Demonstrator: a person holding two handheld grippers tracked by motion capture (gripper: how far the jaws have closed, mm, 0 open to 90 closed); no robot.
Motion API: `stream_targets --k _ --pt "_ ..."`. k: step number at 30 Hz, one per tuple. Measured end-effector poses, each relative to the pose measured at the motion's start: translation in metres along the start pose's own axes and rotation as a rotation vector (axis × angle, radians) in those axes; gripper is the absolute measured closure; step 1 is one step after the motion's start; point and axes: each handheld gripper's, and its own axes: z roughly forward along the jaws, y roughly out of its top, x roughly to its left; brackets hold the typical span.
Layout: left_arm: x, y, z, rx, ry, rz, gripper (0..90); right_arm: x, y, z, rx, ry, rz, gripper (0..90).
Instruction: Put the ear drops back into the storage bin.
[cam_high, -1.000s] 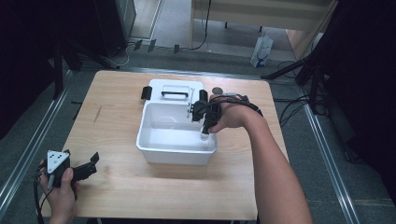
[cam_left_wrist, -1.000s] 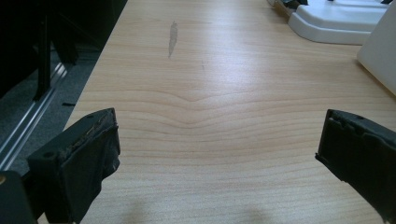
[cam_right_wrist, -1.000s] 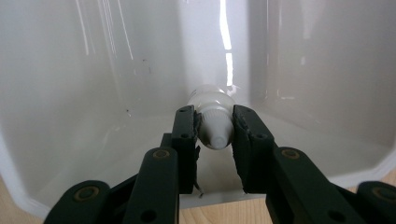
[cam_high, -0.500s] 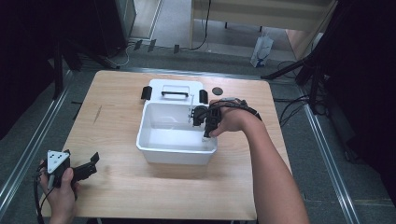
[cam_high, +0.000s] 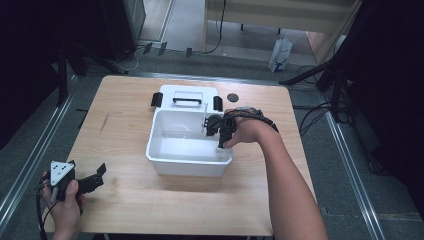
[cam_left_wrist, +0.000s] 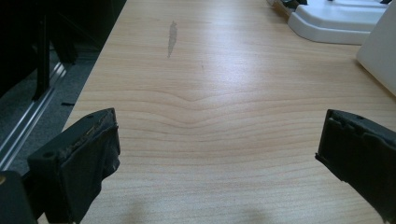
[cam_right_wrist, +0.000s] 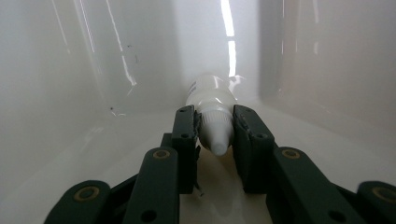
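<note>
A white plastic bin stands mid-table. My right gripper reaches down into its right near corner. In the right gripper view the gripper is shut on a small white bottle at its neck, cap end toward the camera, with the bottle's body against the bin's white floor and wall. My left gripper is held at the table's near left corner, away from the bin. In the left gripper view it is open with only bare wood between its jaws.
The bin's white lid, with a black handle and black side clips, lies flat just behind the bin. A small black disc sits right of the lid. The table's left edge drops to a metal rail and dark floor.
My right gripper has sunk a little lower and nearer into the bin's right near corner. The left gripper has stayed where it was.
</note>
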Motion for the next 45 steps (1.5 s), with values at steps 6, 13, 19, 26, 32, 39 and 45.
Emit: stream_targets --k 6,13,19,26,32,39,45 --pt "0.000 0.000 0.000 -0.002 0.000 0.005 0.0 0.001 0.004 0.006 0.033 -0.006 -0.020 71.8" --pt "0.000 0.000 0.000 0.000 -0.006 0.008 0.0 0.000 0.005 0.006 0.038 -0.007 -0.014 70.5" --pt "0.000 0.000 0.000 0.004 -0.008 0.005 0.0 0.000 0.002 0.004 0.016 -0.009 -0.020 64.5" --pt "0.000 0.000 0.001 0.006 -0.011 0.008 0.0 -0.002 -0.001 -0.003 -0.019 0.002 0.023 53.9" --pt "-0.001 0.000 0.001 0.006 -0.006 0.016 0.0 -0.002 -0.001 -0.016 -0.077 -0.039 0.072 33.6" --pt "-0.001 0.000 0.001 0.004 -0.007 0.014 0.0 0.001 -0.005 -0.037 -0.141 -0.061 0.122 1.7" --pt "-0.001 0.000 0.001 0.003 -0.005 0.016 0.0 0.002 -0.014 -0.050 -0.153 -0.063 0.133 0.0"
